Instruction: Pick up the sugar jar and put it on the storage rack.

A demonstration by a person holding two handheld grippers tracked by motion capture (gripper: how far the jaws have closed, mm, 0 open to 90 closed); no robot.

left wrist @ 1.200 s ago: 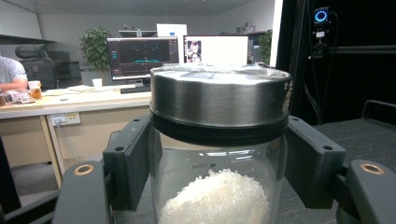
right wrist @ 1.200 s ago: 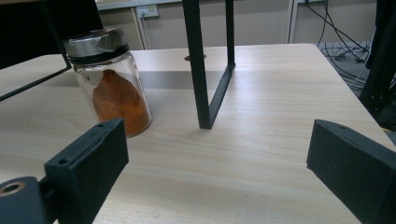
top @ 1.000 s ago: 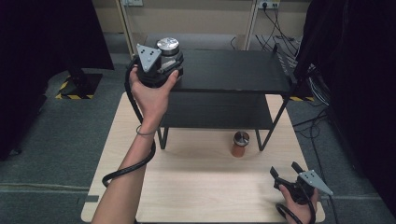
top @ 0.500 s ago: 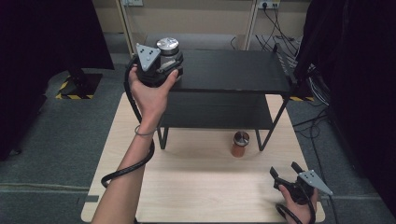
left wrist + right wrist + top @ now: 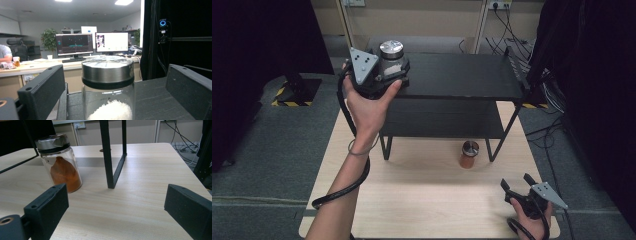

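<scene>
A glass jar of white powder (image 5: 391,50) with a metal lid stands at the left end of the black shelf's top board (image 5: 462,75). My left gripper (image 5: 392,64) is level around it. Its jaws have just been opening and now stand apart from the jar (image 5: 108,75), with a gap on each side in the left gripper view (image 5: 113,80). A second jar, holding orange powder (image 5: 469,154), stands on the wooden table (image 5: 427,200) under the shelf. My right gripper (image 5: 516,182) rests open and empty near the table's front right, facing that jar (image 5: 61,162).
The black metal shelf stands across the far half of the table, and its front right leg (image 5: 107,157) is just right of the orange jar. Dark curtains flank both sides. Cables lie on the floor at the back right. Bare table (image 5: 140,195) lies ahead of my right gripper (image 5: 117,202).
In the high view both hands and both jars keep their places; no motion is plain there.
</scene>
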